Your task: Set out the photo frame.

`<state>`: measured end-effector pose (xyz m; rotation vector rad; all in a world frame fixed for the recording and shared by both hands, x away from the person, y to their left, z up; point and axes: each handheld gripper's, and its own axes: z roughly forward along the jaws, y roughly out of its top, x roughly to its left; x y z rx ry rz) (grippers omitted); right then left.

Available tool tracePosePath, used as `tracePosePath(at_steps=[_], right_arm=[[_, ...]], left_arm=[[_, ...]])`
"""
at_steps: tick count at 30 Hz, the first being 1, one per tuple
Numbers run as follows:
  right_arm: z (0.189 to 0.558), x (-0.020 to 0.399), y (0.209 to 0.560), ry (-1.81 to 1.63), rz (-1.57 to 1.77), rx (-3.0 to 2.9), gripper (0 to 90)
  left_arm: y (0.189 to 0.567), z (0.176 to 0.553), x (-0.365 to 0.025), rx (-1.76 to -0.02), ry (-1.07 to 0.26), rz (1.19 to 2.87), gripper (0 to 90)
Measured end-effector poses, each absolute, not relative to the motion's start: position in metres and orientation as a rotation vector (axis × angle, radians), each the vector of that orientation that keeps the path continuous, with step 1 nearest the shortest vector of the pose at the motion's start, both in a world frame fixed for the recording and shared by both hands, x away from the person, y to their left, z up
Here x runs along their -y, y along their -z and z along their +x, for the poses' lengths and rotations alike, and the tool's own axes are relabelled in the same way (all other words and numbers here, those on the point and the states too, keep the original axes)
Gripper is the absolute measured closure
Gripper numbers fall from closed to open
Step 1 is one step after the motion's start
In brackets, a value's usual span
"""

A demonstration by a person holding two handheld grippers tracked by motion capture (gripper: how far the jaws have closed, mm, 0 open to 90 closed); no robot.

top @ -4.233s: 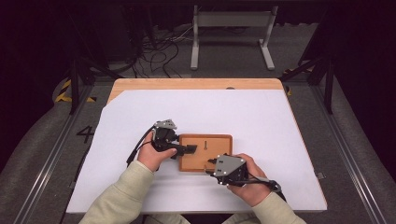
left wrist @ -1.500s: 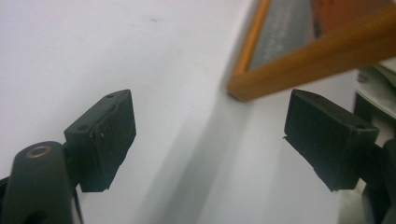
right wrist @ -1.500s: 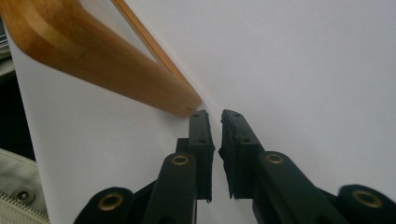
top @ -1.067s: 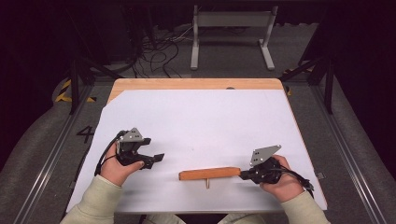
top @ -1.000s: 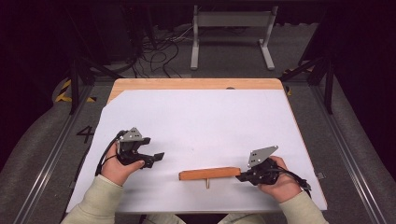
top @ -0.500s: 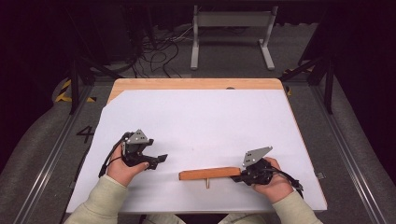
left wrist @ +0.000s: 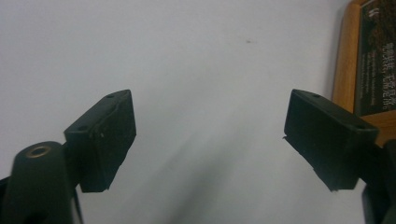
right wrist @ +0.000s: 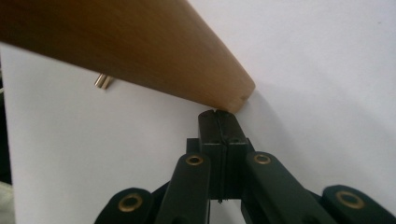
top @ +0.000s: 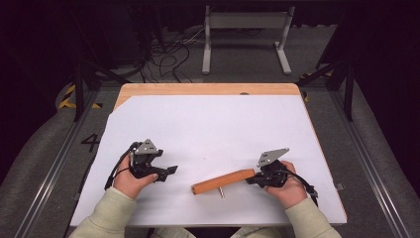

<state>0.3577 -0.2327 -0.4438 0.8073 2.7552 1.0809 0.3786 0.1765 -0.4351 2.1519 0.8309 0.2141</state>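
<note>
1. The right gripper (top: 253, 178) is keeping its jaws pressed fully together, nothing pinched between them, and their tips are sitting at the end edge of the wooden plaque (right wrist: 126, 51), touching or nearly so. With no grip, any push is going through one small contact, so the tips are likely to slip off along the rounded corner.
2. The left gripper (left wrist: 210, 140) is holding its jaws spread wide over bare surface, pinching nothing; they have just been closing slightly. It is waiting just beside the plaque's (left wrist: 369, 65) other end, not supporting it.
3. The plaque (top: 223, 182) is standing on its long edge near the front of the white sheet (top: 213, 129), between the two grippers, leaning on a small brass peg (right wrist: 102, 81). A nudge from the right looks able to tip it flat.
4. The sheet is offering little friction, so the plaque is liable to slide toward the front table edge.
</note>
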Motion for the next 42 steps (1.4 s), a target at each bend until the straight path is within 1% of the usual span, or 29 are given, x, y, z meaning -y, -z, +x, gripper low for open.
tracePosePath(at_steps=[1,7,9,11,14,17,18,20,24,28,29,32,35,39,42], right_arm=[[0.360,0.233,0.444,-1.087,0.816,-2.749,90.0],[0.369,0.228,0.443,-1.113,0.835,-2.732,90.0],[0.375,0.223,0.442,-1.122,0.833,-2.729,90.0],[0.380,0.220,0.442,-1.121,0.832,-2.725,90.0],[0.386,0.216,0.443,-1.125,0.842,-2.717,90.0],[0.391,0.212,0.442,-1.126,0.851,-2.709,90.0],[0.391,0.212,0.442,-1.126,0.851,-2.709,90.0],[0.395,0.208,0.442,-1.131,0.855,-2.702,90.0],[0.401,0.202,0.442,-1.149,0.856,-2.681,90.0],[0.403,0.200,0.442,-1.164,0.848,-2.672,90.0],[0.403,0.200,0.442,-1.164,0.848,-2.672,90.0],[0.399,0.212,0.437,-1.176,0.866,-2.644,90.0],[0.394,0.223,0.434,-1.166,0.877,-2.631,90.0],[0.387,0.238,0.432,-1.137,0.901,-2.617,90.0],[0.383,0.245,0.429,-1.129,0.911,-2.600,90.0]], left_arm=[[0.436,0.378,-0.177,-0.835,-0.214,2.156,20.7],[0.439,0.375,-0.179,-0.845,-0.191,2.170,24.7],[0.440,0.373,-0.180,-0.833,-0.190,2.184,29.5],[0.440,0.371,-0.180,-0.803,-0.185,2.219,37.1],[0.441,0.370,-0.180,-0.776,-0.162,2.239,44.7],[0.442,0.369,-0.180,-0.767,-0.148,2.249,51.1],[0.442,0.369,-0.180,-0.759,-0.149,2.256,51.1],[0.443,0.368,-0.180,-0.746,-0.134,2.270,56.4],[0.443,0.367,-0.179,-0.736,-0.119,2.282,61.3],[0.444,0.366,-0.178,-0.719,-0.089,2.287,69.3],[0.444,0.366,-0.178,-0.719,-0.089,2.287,72.7],[0.444,0.364,-0.175,-0.702,-0.056,2.293,81.0],[0.444,0.363,-0.171,-0.675,-0.025,2.307,85.9],[0.445,0.361,-0.164,-0.644,0.022,2.316,89.0],[0.446,0.360,-0.160,-0.620,0.041,2.324,89.6]])
